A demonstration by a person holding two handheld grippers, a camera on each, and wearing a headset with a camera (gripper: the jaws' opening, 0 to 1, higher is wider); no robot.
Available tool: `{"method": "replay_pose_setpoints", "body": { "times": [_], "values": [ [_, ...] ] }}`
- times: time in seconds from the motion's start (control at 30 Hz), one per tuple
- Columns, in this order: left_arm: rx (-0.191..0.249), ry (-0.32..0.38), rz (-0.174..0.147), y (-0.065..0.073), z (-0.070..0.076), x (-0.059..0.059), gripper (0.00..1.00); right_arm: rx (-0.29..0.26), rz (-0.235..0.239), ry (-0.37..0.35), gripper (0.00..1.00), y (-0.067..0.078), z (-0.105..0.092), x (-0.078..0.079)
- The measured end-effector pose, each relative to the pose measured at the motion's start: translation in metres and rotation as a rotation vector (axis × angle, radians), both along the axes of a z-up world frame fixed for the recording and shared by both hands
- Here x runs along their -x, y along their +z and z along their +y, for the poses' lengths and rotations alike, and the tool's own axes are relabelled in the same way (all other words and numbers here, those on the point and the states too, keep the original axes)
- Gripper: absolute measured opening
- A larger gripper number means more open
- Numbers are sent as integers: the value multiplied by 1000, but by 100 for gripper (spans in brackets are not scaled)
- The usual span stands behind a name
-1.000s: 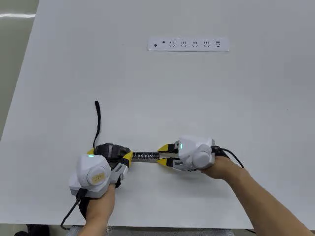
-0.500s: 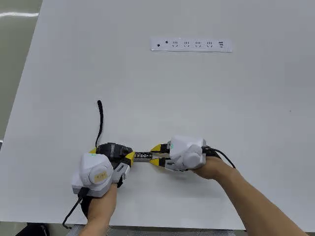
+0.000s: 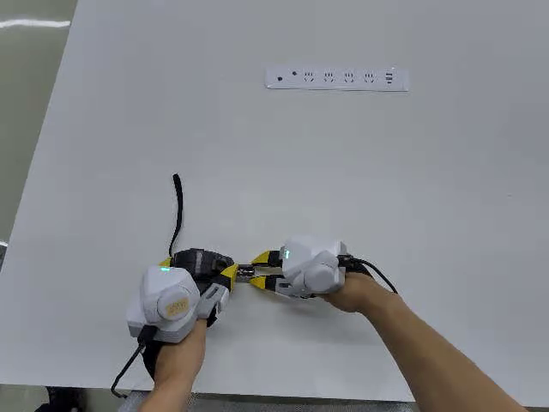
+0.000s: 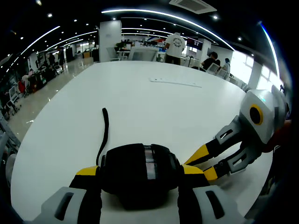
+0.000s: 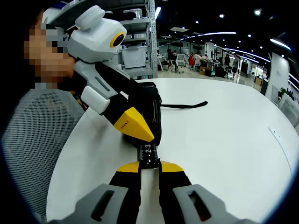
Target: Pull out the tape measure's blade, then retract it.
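The black, rounded plastic tape measure case (image 3: pixel 199 260) lies on the white tabletop (image 3: pixel 386 189), near its front edge. The left gripper (image 3: pixel 195 268), white-bodied with yellow-tipped jaws, is clamped on the case from both sides. In the left gripper view the two yellow tips press against the case's left and right flanks (image 4: pixel 140 170).

A short length of the blade (image 3: pixel 244 274), black with white numerals, sticks out of the case towards the right. In the right gripper view the figures "2 3" read on it (image 5: pixel 148 154). The right gripper (image 3: pixel 257 269), also white with yellow tips, has its jaws closed on the end of that blade, pinching it between the tips just beside the case. The two grippers' tips are nearly touching.

A thin black wrist strap (image 3: pixel 177 215) runs from the case away across the tabletop, lying flat and gently curved.

The person's left hand (image 3: pixel 176 356) grips the left gripper from the near edge. The right hand (image 3: pixel 356 292) holds the right gripper, its forearm coming in from the lower right.

Well apart from all this, towards the far side of the tabletop, lies a long white power strip (image 3: pixel 337 78) with a row of sockets.
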State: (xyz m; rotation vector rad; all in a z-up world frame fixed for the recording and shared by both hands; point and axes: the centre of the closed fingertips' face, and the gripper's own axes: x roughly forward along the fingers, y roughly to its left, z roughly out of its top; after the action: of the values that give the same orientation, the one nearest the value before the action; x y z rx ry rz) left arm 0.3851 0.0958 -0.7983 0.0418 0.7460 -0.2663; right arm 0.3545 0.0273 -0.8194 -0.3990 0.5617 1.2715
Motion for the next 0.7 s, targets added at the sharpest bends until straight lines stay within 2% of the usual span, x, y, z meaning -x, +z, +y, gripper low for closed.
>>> {"method": "replay_pose_setpoints", "body": {
  "times": [0.7],
  "values": [
    [8,1,2,2,0,0,63,-8,-4,4,12,0,22,-4]
  ]
}}
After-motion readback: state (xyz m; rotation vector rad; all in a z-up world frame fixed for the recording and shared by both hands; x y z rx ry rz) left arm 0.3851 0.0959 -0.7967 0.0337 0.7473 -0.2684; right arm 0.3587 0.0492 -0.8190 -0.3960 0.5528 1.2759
